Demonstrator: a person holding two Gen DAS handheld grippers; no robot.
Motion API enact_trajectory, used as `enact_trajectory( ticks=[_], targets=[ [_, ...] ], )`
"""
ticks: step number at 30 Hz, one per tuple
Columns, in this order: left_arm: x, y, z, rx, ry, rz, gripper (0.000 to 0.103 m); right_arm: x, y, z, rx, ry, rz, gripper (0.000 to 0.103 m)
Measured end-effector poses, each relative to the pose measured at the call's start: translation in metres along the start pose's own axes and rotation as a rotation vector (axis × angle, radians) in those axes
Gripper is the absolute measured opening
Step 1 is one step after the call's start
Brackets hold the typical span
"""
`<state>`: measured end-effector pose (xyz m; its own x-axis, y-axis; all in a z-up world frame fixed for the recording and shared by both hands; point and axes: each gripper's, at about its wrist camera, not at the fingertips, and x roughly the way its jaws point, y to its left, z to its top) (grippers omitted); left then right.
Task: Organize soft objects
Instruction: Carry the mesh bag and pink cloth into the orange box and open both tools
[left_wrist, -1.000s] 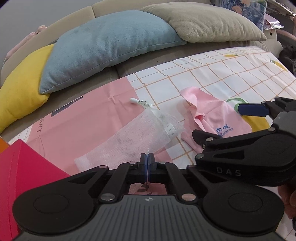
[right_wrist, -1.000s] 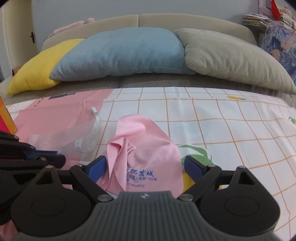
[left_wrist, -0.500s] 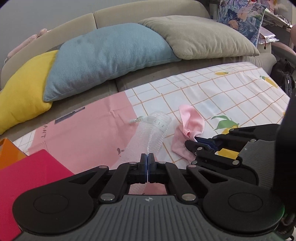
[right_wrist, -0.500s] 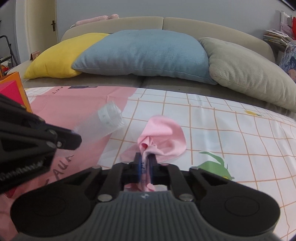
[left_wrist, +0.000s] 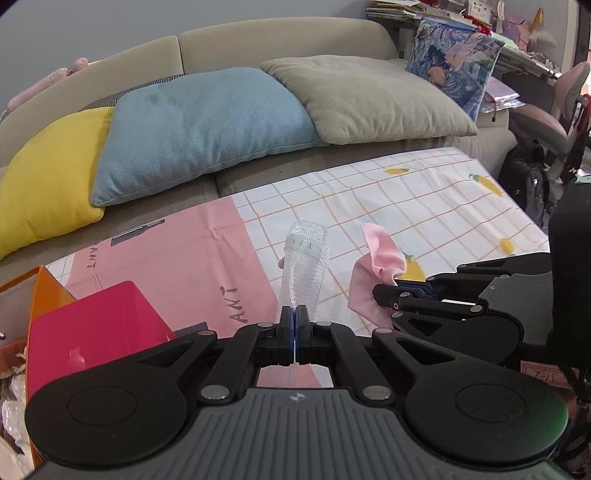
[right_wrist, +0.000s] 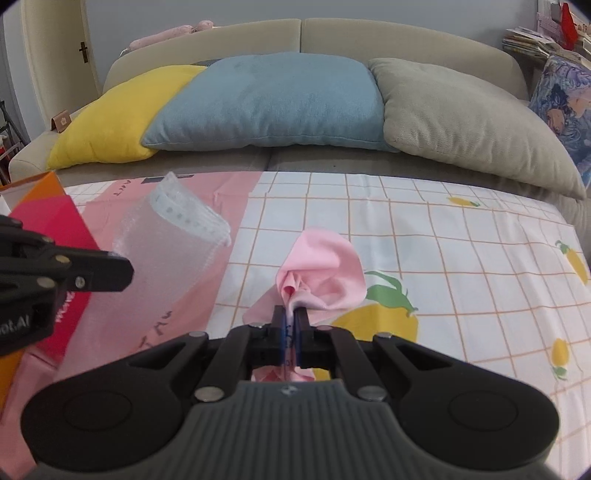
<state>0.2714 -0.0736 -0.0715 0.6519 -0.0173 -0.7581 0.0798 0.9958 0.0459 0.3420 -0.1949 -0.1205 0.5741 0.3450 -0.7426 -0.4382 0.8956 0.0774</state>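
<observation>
My left gripper (left_wrist: 294, 325) is shut on a clear mesh pouch (left_wrist: 304, 266) and holds it up above the bed sheet; the pouch also shows in the right wrist view (right_wrist: 173, 236). My right gripper (right_wrist: 290, 325) is shut on a pink cloth (right_wrist: 321, 273), bunched and lifted off the sheet; the cloth shows in the left wrist view (left_wrist: 373, 273), to the right of the pouch. The two grippers are side by side, left one (right_wrist: 110, 271) on the left.
A red and orange box (left_wrist: 85, 332) stands open at the lower left, also in the right wrist view (right_wrist: 44, 218). Yellow (right_wrist: 110, 122), blue (right_wrist: 269, 103) and grey (right_wrist: 461, 118) pillows line the back. A checked sheet (right_wrist: 443, 240) covers the bed.
Both grippers have risen, lifting the mesh pouch and the pink cloth off the sheet. The right gripper shut on the cloth between one second ago and half a second ago.
</observation>
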Motion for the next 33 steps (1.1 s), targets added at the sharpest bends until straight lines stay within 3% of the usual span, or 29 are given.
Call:
enact_trajectory(
  ticks=[11, 15, 22, 33],
  targets=[
    [-0.068, 0.009, -0.045, -0.059, 0.025, -0.137, 0.000, -0.072, 0.026, -0.038, 0.047, 0.088, -0.022, 0.001],
    [-0.094, 0.020, -0.065, -0.079, 0.033, -0.146, 0.000, -0.093, 0.045, -0.058, 0.052, 0.130, -0.014, 0.001],
    [-0.141, 0.047, -0.095, -0.140, -0.032, -0.127, 0.000, -0.115, 0.091, -0.081, -0.020, 0.184, 0.009, 0.001],
    [-0.182, 0.103, -0.148, -0.308, -0.086, -0.083, 0.000, -0.150, 0.160, -0.086, -0.164, 0.177, 0.088, 0.002]
  ],
)
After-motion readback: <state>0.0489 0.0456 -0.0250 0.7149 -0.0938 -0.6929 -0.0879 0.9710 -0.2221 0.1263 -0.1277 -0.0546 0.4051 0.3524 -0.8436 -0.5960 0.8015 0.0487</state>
